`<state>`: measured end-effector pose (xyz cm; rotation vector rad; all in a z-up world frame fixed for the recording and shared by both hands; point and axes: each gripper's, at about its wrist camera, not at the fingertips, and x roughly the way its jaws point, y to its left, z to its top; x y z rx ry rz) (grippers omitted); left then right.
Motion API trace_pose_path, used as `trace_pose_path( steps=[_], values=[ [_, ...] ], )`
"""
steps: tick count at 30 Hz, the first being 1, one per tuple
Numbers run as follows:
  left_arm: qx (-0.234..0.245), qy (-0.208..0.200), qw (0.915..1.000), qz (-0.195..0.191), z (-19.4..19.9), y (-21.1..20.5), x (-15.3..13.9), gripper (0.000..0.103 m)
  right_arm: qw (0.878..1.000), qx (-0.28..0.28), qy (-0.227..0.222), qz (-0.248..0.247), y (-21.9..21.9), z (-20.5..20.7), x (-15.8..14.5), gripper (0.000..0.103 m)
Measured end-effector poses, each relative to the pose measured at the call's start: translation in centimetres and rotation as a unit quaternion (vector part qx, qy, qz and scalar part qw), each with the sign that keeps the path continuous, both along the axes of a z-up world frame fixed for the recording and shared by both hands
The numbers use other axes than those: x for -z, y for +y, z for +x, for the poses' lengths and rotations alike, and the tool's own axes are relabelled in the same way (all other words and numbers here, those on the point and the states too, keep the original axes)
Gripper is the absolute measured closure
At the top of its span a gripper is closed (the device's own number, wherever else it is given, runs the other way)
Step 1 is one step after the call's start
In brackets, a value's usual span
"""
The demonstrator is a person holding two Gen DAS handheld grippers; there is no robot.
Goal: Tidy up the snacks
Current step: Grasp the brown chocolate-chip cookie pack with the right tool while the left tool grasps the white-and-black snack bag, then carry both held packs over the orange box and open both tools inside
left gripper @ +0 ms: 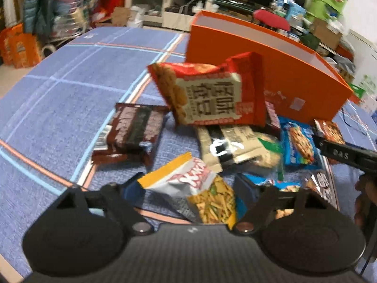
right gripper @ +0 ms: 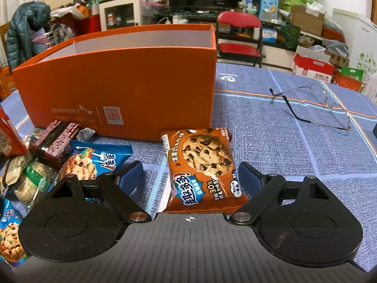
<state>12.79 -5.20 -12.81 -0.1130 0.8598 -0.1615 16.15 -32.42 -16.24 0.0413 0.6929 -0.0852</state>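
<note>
Blue checked cloth (right gripper: 294,155) covers the bench, and behind it the room is full of clutter. On the cloth stands a big open orange cardboard box (right gripper: 122,80), with a heap of snack packets (left gripper: 235,141) just beside it. Left tongs (left gripper: 188,193) stand around a silver and yellow crisps bag (left gripper: 195,188); whether they press it, one cannot tell. Right tongs (right gripper: 190,172) are spread around a brown cookie packet (right gripper: 202,165), not touching it.
</note>
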Motion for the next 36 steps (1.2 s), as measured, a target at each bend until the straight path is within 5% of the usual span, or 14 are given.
trace_pose_path(
  steps=[2,4,6,17,36],
  values=[
    [0.011,-0.003,0.9999,-0.004,0.1,0.3,0.0,0.049,1.000,-0.005,0.001,0.000,0.1,-0.1,-0.2,0.033],
    [0.017,0.001,0.9997,-0.018,0.3,1.0,-0.2,0.053,1.000,-0.006,0.001,0.000,0.1,-0.2,-0.4,0.057],
    [0.023,0.005,0.9992,-0.031,0.5,1.9,-0.2,0.055,1.000,-0.009,0.002,0.005,-0.1,-0.3,-0.6,0.070],
    [0.067,-0.016,0.9968,-0.041,-0.4,2.7,-1.3,0.069,1.000,-0.019,0.000,0.005,0.3,-0.4,-1.0,0.075],
    [0.087,-0.027,0.9948,-0.045,-1.7,2.8,-2.7,0.073,0.996,-0.052,-0.030,-0.059,2.7,-2.7,-3.9,0.075]
  ],
)
